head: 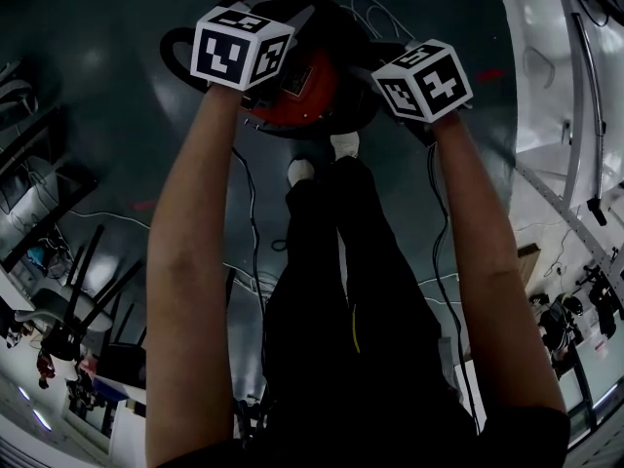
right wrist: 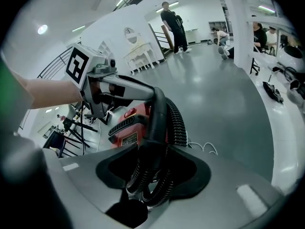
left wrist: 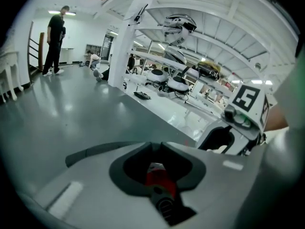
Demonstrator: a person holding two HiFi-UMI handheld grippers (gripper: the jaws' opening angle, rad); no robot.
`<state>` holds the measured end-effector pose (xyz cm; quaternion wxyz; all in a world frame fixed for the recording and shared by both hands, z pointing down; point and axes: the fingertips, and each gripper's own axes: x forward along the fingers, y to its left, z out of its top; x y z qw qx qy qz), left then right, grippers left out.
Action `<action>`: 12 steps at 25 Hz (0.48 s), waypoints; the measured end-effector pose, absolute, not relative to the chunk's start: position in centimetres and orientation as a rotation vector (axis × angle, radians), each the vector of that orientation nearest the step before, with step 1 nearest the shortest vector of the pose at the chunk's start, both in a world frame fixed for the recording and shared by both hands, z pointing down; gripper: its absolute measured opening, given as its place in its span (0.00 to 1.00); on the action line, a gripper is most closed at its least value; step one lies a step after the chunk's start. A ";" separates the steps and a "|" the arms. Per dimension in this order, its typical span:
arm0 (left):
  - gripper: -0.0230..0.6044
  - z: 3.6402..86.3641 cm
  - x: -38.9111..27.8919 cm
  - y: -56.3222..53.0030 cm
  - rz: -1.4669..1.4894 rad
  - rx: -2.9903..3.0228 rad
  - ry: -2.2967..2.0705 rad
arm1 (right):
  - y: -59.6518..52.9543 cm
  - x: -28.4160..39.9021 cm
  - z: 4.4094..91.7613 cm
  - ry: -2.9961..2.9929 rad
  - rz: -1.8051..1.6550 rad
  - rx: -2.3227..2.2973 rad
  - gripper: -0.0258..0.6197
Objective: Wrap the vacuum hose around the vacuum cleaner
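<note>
**Q:** While the head view looks steeply down along two bare forearms, what can be made out of the job?

**A:** It is a dark picture. The left gripper (head: 244,49) sits at upper centre-left and the right gripper (head: 426,81) just to its right. Both are over the red vacuum cleaner (head: 310,94), which stands on the grey floor (head: 117,105) at top centre. The marker cubes cover the jaws in this view.

**Q:** And the left gripper view?

**A:** Its jaws, at bottom centre, stand only a little apart. Red from the vacuum cleaner shows through the narrow gap. Nothing seems to be pinched there, though the opening is small and shadowed.

**Q:** Where is the hose?

**A:** It shows in the right gripper view. The ribbed black vacuum hose (right wrist: 177,120) curves down from mid-frame over the red body. It passes between that gripper's jaws at bottom centre, which are set wide and pressed on it. At centre-left, the left gripper reaches in beside the hose's smooth black end tube (right wrist: 155,111).

**Q:** How far along is the wrapping?

**A:** I judge it partway done. The hose is gathered close against the machine. One stretch is held up off the body, and the end tube is not tucked in, so both have yet to be laid around the machine.
</note>
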<state>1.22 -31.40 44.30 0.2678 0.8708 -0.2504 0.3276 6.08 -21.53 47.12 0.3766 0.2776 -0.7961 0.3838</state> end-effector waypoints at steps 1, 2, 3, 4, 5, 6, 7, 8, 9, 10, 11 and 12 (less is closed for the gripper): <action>0.15 44.3 1.1 -31.3 0.878 2.344 -0.682 | -21.5 5.9 47.1 -2.044 0.984 0.717 0.33; 0.15 44.3 0.9 -31.2 0.873 2.340 -0.690 | -21.6 5.8 47.1 -2.052 0.985 0.725 0.32; 0.15 44.3 0.6 -31.1 0.869 2.338 -0.702 | -21.7 5.6 47.1 -2.058 0.983 0.732 0.31; 0.15 44.2 0.3 -31.0 0.864 2.337 -0.717 | -21.8 5.4 47.1 -2.062 0.979 0.735 0.31; 0.15 44.1 -0.1 -30.8 0.858 2.337 -0.733 | -21.9 5.3 47.1 -2.063 0.968 0.735 0.31; 0.15 44.0 -0.4 -30.7 0.852 2.338 -0.748 | -22.0 5.2 47.0 -2.060 0.950 0.734 0.30; 0.15 43.9 -0.8 -30.5 0.846 2.338 -0.760 | -22.1 5.2 46.9 -2.057 0.924 0.734 0.29; 0.15 43.7 -1.2 -30.3 0.840 2.337 -0.772 | -22.2 5.1 46.7 -2.053 0.895 0.735 0.29; 0.16 43.6 -1.6 -30.1 0.834 2.335 -0.786 | -22.3 5.1 46.5 -2.049 0.868 0.735 0.28; 0.16 43.4 -2.1 -29.8 0.827 2.331 -0.800 | -22.3 4.9 46.4 -2.046 0.847 0.735 0.28; 0.16 43.4 -2.6 -29.5 0.821 2.325 -0.813 | -22.3 4.8 46.3 -2.041 0.829 0.733 0.28; 0.16 43.4 -3.1 -29.1 0.816 2.319 -0.822 | -22.4 4.7 46.3 -2.035 0.810 0.728 0.27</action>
